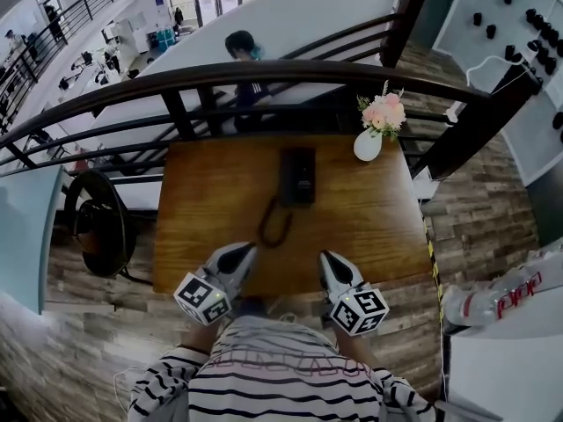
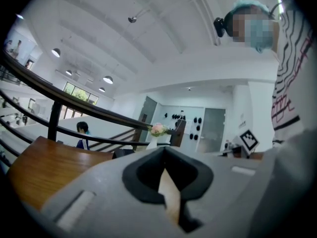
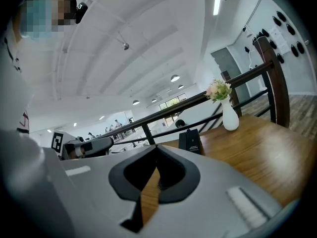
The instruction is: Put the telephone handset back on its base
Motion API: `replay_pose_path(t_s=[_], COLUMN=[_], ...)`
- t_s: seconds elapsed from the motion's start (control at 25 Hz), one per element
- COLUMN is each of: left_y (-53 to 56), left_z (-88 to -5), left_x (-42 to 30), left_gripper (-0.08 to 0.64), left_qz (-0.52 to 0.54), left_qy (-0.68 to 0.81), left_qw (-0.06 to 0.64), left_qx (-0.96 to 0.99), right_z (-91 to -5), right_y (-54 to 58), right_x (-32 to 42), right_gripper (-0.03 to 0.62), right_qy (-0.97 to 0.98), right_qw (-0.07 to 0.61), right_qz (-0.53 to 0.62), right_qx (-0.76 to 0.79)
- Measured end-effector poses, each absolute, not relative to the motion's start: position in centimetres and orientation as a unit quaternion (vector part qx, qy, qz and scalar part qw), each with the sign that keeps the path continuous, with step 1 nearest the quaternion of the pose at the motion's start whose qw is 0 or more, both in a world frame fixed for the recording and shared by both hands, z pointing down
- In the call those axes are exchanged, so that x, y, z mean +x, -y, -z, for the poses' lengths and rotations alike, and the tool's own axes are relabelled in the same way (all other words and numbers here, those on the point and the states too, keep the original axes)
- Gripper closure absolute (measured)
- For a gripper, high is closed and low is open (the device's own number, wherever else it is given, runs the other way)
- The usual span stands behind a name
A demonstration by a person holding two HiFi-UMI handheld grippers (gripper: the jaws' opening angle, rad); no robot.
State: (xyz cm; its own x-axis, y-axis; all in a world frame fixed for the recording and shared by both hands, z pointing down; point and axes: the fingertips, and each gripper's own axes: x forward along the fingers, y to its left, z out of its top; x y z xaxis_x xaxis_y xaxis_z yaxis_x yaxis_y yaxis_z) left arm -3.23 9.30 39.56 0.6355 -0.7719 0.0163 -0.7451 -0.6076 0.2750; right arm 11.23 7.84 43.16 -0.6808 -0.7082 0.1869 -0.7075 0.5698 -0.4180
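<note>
Black handset (image 1: 288,176) appeared to lie on its base (image 1: 304,183), left of the vase (image 1: 368,144) — seating unconfirmed. Left gripper (image 1: 246,250) and right gripper (image 1: 325,256), both clenched on nothing, sat well short of the vase. Good seating required a flush handset and slack cord (image 1: 275,224).
</note>
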Motion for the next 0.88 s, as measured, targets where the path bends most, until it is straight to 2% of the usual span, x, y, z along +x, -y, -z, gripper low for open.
replay_pose_path(t_s=[0.88], left_y=[-8.2], left_z=[-40.7], left_x=[-2.5], left_gripper=[0.557], left_qz=[0.053], left_qy=[0.427], left_qw=[0.152], left_qx=[0.89], right_z=[-43.7], right_y=[-6.7], right_x=[11.7], right_gripper=[0.592], right_qy=[-0.887], right_qw=[-0.011], right_qz=[0.236], right_qx=[-0.397])
